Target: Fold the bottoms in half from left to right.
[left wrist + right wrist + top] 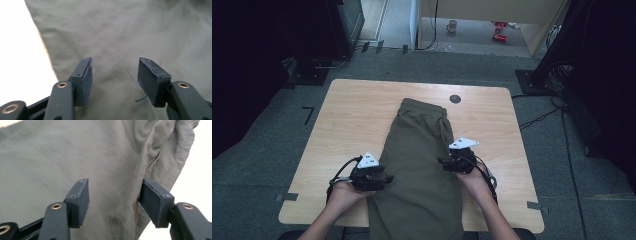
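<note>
Olive-green trousers (419,150) lie folded lengthwise on the wooden table (352,115). Their waistband and drawstring are at the far end, and the legs hang over the near edge. My left gripper (387,179) hovers at the cloth's left edge, jaws apart. In the left gripper view the left gripper (113,80) stands over smooth fabric (120,37) with nothing pinched. My right gripper (441,161) is at the cloth's right edge, pointing inward. In the right gripper view the right gripper (112,200) is open above a folded seam (150,165), the pads clear of it.
A small dark round spot (455,99) marks the table's far side. Bare wood lies left and right of the trousers. Dark stands and cables (542,117) flank the table on the floor. A mug (452,26) and red items (499,30) sit far behind.
</note>
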`<move>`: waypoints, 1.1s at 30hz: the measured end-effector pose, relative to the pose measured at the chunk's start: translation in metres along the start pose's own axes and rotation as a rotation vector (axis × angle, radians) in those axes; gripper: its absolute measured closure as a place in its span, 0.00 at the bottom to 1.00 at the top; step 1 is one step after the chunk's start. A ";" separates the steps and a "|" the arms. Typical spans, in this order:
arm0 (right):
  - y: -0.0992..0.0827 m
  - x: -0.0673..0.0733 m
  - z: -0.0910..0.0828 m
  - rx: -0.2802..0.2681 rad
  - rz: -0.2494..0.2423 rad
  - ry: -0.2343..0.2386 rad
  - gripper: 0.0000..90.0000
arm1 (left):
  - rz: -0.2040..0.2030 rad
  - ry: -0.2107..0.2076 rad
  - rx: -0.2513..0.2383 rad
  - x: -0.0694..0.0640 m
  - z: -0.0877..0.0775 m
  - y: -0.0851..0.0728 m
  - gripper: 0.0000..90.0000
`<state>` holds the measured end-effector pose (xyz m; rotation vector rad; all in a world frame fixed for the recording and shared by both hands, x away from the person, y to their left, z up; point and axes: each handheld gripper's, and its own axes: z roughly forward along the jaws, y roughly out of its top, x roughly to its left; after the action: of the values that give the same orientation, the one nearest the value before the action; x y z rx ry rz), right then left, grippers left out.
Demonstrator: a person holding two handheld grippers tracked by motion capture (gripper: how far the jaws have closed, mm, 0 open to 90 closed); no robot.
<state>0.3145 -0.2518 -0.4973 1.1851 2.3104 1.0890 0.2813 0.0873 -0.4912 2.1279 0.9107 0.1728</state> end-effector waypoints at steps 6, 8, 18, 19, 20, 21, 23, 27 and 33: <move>0.008 -0.008 -0.004 -0.020 0.021 -0.019 0.44 | 0.001 -0.004 -0.044 0.016 -0.002 0.008 0.53; 0.010 -0.010 -0.004 -0.035 0.034 -0.034 0.43 | 0.003 -0.006 -0.056 0.021 -0.001 0.012 0.54; 0.026 -0.030 0.005 -0.029 0.103 -0.004 0.43 | -0.018 -0.017 -0.016 0.052 0.011 0.046 0.51; 0.027 -0.032 0.006 -0.023 0.090 -0.015 0.43 | -0.022 -0.013 -0.006 0.056 0.014 0.049 0.51; 0.029 -0.033 0.006 -0.020 0.092 -0.022 0.43 | -0.023 -0.013 -0.007 0.058 0.016 0.050 0.51; 0.030 -0.035 0.007 -0.032 0.090 -0.027 0.43 | -0.022 -0.014 -0.011 0.063 0.019 0.052 0.51; 0.034 -0.040 0.009 -0.023 0.097 -0.034 0.43 | -0.013 -0.004 -0.018 0.069 0.023 0.056 0.51; 0.041 -0.051 0.012 -0.026 0.117 -0.042 0.44 | -0.001 -0.002 -0.027 0.078 0.028 0.070 0.50; 0.055 -0.064 0.020 -0.020 0.130 -0.053 0.43 | -0.013 -0.011 -0.021 0.092 0.035 0.095 0.49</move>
<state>0.3943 -0.2731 -0.4725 1.3558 2.2034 1.1081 0.4150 0.0858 -0.4621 2.1007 0.9128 0.1637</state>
